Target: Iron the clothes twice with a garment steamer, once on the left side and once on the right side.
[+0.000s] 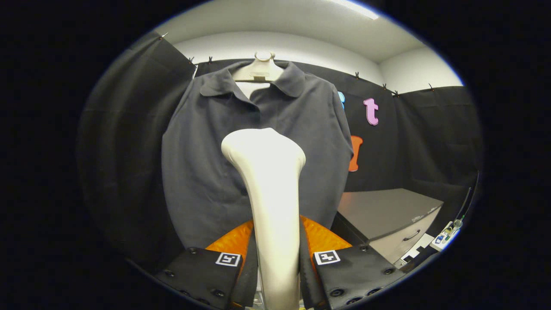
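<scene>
**Steamer held upright before the hanging polo shirt**

Black cloth is seen draped around the booth as its wall [129,142], clipped along its upper edge beneath a pale ceiling. At 12 o'clock from the fingers, a dark grey polo shirt [202,163] is hung on a cream hanger [259,71], its collar spread open and its body falling flat against the cloth. At about 3 o'clock, a grey cabinet [387,213] with a drawer handle is placed well apart from the shirt's right hem.

A cream garment steamer [271,189] is gripped by the gripper [277,258]: its slim handle is clamped between the two fingers, both of which are pressed against its sides. The handle is held upright and widens toward 12 o'clock into a broad head, which is seen in front of the shirt's middle, just below the placket. Whether the head is touching the fabric cannot be told. The shirt's left and right halves are visible on either side of the head, at 10 and 2 o'clock.
</scene>
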Available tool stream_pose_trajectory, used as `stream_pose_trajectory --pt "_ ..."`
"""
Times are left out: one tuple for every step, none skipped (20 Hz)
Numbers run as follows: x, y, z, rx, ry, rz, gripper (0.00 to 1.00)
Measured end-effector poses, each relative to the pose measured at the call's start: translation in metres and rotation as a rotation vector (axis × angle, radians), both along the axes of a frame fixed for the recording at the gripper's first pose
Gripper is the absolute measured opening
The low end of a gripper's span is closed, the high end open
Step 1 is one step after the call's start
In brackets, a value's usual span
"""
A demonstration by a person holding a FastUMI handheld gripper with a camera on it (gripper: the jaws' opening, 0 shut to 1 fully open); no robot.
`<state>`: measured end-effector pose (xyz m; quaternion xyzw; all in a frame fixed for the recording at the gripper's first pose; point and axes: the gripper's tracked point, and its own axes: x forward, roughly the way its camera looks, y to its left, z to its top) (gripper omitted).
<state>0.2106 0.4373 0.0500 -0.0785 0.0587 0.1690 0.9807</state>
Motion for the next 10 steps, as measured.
stream_pose_trajectory --pt "0.001 0.012 0.007 0.012 -0.006 0.013 0.48" --pt "0.000 0.027 0.018 0.029 -0.008 0.034 0.48" --pt "-0.001 0.044 0.027 0.042 -0.012 0.054 0.48" --pt "0.000 0.057 0.034 0.046 -0.021 0.070 0.48" --pt "0.002 0.068 0.042 0.046 -0.038 0.082 0.48" --pt "0.004 0.077 0.044 0.040 -0.047 0.094 0.48" --pt "0.007 0.086 0.045 0.037 -0.050 0.104 0.48" --pt "0.007 0.095 0.046 0.043 -0.049 0.114 0.48" --pt "0.010 0.103 0.047 0.049 -0.046 0.125 0.48" --pt "0.013 0.110 0.048 0.048 -0.043 0.132 0.48"
